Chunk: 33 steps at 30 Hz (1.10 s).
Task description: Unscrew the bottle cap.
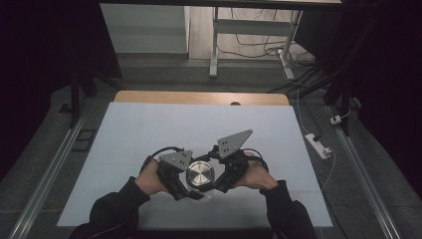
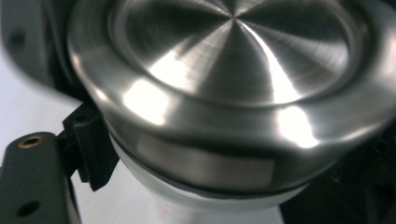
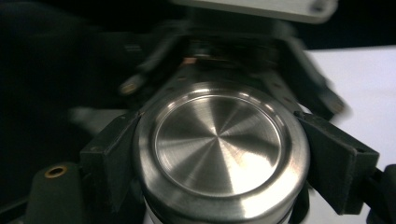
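Jaws first, from left to right. On the left gripper [image 1: 175, 175], which comes in from the near left, one black jaw shows in the left gripper view at the lower left, close beside the white body below the steel lid [image 2: 233, 79]. The other jaw is hidden behind the metal, so I cannot tell whether this gripper is clamped or merely standing close. On the right gripper [image 1: 225, 172], the right gripper view shows both black jaws pressed against opposite sides of the lid's rim [image 3: 219, 140], closed on it.

The flask [image 1: 200, 174] stands on the white table [image 1: 149, 129], near the near edge and about midway across, between the two grippers. Its brushed steel lid faces straight up at the high camera. From that round top and the white body glimpsed beneath it, I judge the long axis to be vertical, with the lid end pointing up.

As for progress, the work looks like opening or closing the lid, one gripper steadying the body while the other turns. The lid sits on the body, with only a thin dark seam between them, so it appears seated. Approach and grasp on the lid are done; the turning, or lifting off, looks to be what remains. Blur in both gripper views hides finer detail.
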Motion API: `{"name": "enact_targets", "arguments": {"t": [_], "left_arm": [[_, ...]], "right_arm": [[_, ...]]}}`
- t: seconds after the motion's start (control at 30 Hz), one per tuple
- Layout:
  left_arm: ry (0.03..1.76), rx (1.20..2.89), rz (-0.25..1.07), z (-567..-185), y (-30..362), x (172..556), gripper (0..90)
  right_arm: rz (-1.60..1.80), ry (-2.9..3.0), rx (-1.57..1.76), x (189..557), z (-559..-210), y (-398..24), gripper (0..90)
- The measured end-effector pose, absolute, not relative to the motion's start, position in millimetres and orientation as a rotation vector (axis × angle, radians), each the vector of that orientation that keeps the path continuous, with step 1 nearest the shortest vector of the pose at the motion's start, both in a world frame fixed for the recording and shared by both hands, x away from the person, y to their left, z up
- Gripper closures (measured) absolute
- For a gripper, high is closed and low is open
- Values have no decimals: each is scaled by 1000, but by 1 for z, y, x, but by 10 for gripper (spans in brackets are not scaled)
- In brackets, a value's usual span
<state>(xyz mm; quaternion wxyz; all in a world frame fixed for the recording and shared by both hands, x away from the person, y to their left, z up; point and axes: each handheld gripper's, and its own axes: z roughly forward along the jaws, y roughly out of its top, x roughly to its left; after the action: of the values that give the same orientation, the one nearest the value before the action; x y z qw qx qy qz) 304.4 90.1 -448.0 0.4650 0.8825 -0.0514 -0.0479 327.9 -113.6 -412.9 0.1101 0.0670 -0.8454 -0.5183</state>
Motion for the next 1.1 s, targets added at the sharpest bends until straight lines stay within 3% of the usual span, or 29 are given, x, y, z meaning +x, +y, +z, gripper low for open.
{"name": "enact_targets", "arguments": {"t": [0.1, 0.27, 0.4, 0.5, 0.63, 0.7, 0.8, 1.1], "left_arm": [[-107, 2177, -108, -451, 89, 306, 152], [151, 2181, 21, -451, 98, 318, 152], [382, 2167, 126, -453, 102, 326, 152], [422, 2159, 133, -455, 103, 328, 152], [412, 2157, 136, -452, 101, 326, 152], [407, 2156, 133, -451, 100, 324, 152], [360, 2160, 102, -450, 101, 324, 152], [-23, 2117, -121, -445, 95, 311, 152]], "right_arm": [[-1489, -2454, 219, 329, -418, -113, 142], [-1534, -2613, -17, 330, -405, -114, 26], [-1567, -2761, -325, 332, -397, -114, 11], [-1610, -2796, -471, 331, -399, -108, 54], [-1618, -2849, -537, 326, -408, -95, 103], [-1613, -2879, -540, 324, -411, -91, 169], [-1609, -2875, -482, 322, -411, -91, 185], [-1547, -2572, 57, 326, -405, -112, 185]]}}
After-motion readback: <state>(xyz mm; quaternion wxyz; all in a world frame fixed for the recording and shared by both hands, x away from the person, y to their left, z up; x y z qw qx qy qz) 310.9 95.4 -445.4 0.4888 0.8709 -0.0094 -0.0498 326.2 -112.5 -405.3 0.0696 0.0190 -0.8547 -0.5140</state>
